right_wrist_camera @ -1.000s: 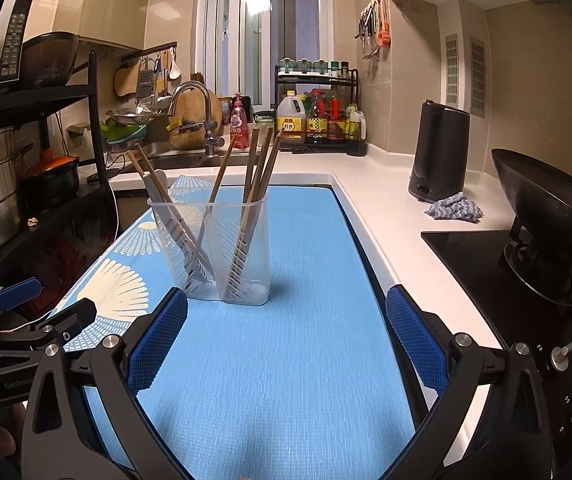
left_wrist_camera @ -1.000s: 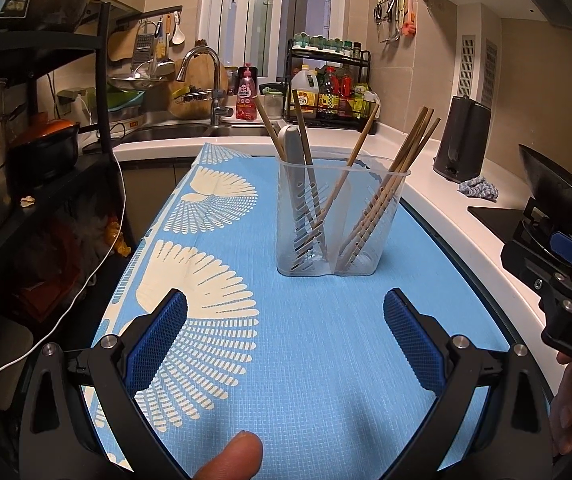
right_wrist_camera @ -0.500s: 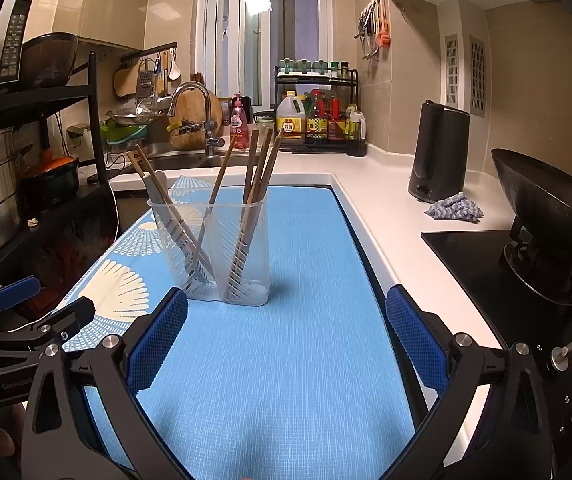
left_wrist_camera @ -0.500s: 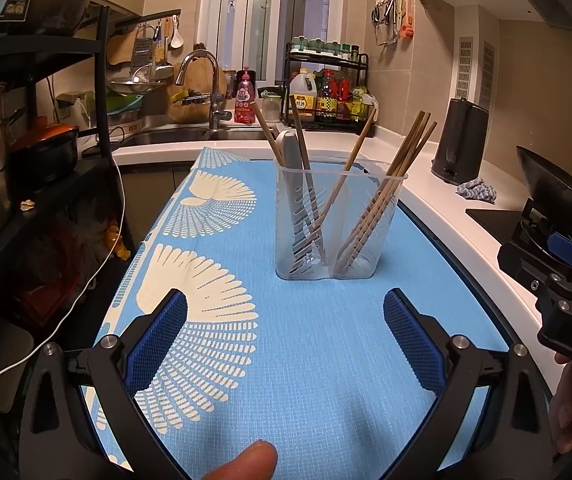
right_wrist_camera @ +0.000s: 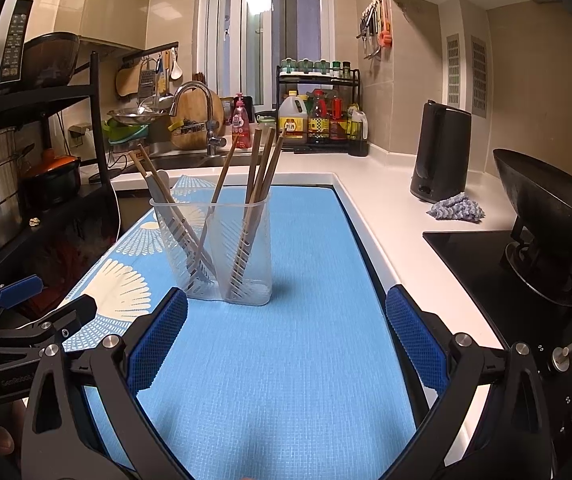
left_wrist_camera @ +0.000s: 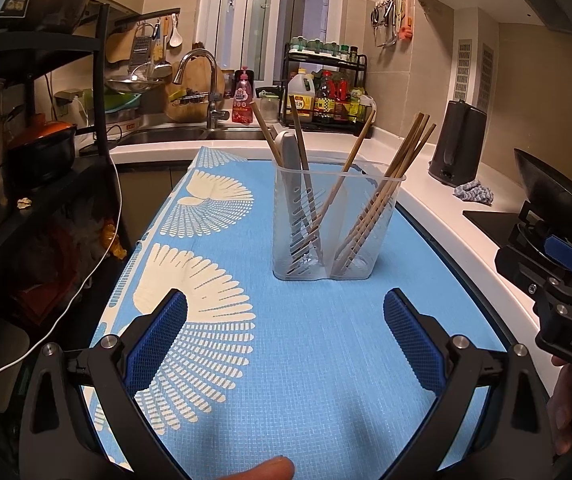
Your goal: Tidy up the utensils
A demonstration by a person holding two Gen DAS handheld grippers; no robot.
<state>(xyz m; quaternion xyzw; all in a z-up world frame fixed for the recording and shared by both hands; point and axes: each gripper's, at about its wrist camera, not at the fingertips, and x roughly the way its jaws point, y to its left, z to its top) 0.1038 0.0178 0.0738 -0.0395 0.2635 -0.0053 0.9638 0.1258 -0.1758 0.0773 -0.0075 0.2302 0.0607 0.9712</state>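
A clear plastic utensil holder [left_wrist_camera: 336, 224] stands upright on the blue patterned mat [left_wrist_camera: 286, 360]; it also shows in the right wrist view [right_wrist_camera: 213, 252]. Several wooden chopsticks [left_wrist_camera: 386, 184] and a grey-handled utensil [left_wrist_camera: 290, 152] lean inside its two compartments. My left gripper [left_wrist_camera: 285, 316] is open and empty, a short way in front of the holder. My right gripper [right_wrist_camera: 286, 312] is open and empty, with the holder just ahead and left of centre. Each gripper's body shows at the edge of the other's view.
A black kettle [right_wrist_camera: 440, 152] and a grey cloth [right_wrist_camera: 456, 208] sit on the white counter at right. A black wok [right_wrist_camera: 550, 208] stands on the hob. A sink with tap [left_wrist_camera: 205, 92] and a bottle rack [left_wrist_camera: 326, 96] lie behind. Black shelves [left_wrist_camera: 25, 152] stand left.
Both grippers stay open and nearly still. The left wrist view has shifted very slightly; the holder and utensils have not moved.
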